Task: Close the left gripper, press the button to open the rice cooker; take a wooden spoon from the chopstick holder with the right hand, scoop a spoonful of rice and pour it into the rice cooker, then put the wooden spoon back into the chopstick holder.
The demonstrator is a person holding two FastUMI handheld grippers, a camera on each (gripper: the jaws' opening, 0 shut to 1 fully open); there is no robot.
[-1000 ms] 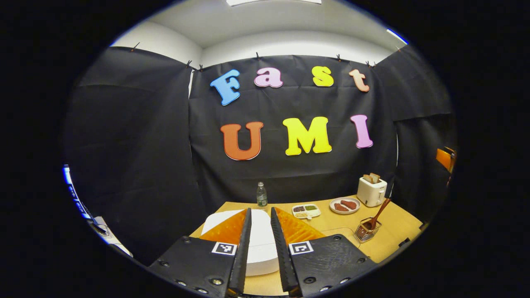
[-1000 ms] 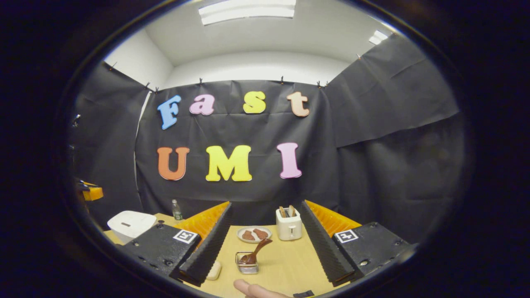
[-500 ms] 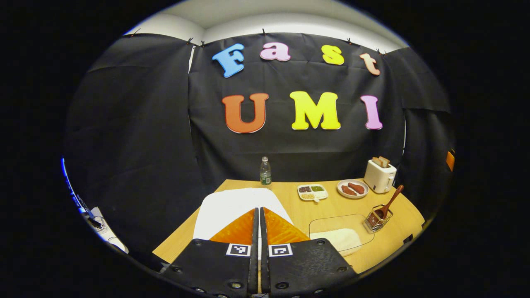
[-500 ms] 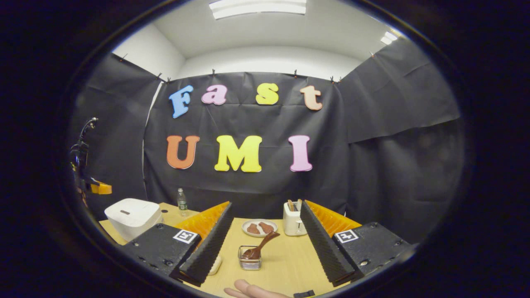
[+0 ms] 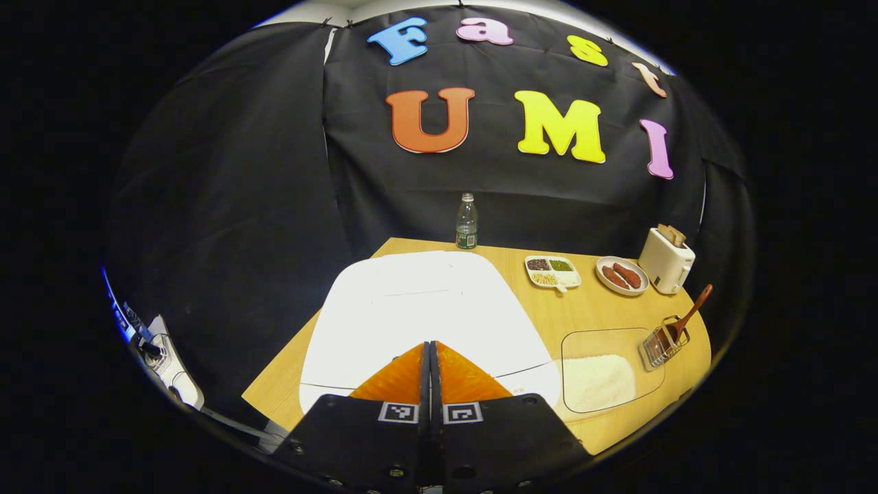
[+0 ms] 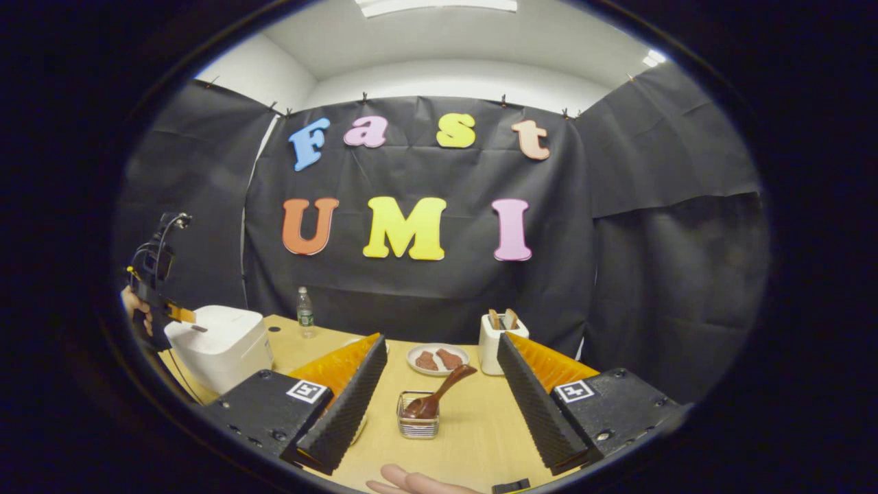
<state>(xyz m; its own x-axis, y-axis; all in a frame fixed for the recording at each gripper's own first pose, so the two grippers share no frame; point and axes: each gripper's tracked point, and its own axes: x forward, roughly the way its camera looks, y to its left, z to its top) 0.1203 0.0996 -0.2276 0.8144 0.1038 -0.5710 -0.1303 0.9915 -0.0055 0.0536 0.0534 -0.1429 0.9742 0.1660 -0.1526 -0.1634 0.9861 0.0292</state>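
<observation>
Working the first step: bringing the left gripper [image 5: 431, 353], fingers pressed together with nothing between them, down over the white rice cooker [image 5: 418, 309], lid not yet open. Hovering right above the near edge of the lid in the left gripper view; contact with the button impossible to judge, the button itself hidden or too faint to pick out. Showing again in the right gripper view as the left gripper [image 6: 180, 313], far off to the left, poised at the cooker's top edge with a hand [image 6: 135, 309] behind it.

Next, by judgement: lowering the closed tips straight onto the button, pressing firmly enough to release the latch, then clearing away so the lid can swing up.

Holding the right gripper [image 6: 439, 370] spread wide and empty, aimed dead ahead at the chopstick holder [image 6: 418, 417] standing between its fingers and a little beyond. Resting in that holder, bowl down, the wooden spoon [image 6: 439, 396], long axis tilted, handle rising up and away to the gripper's right. Lying ahead and right of the left gripper, a clear tray of rice [image 5: 600, 381], just beside the holder.
</observation>
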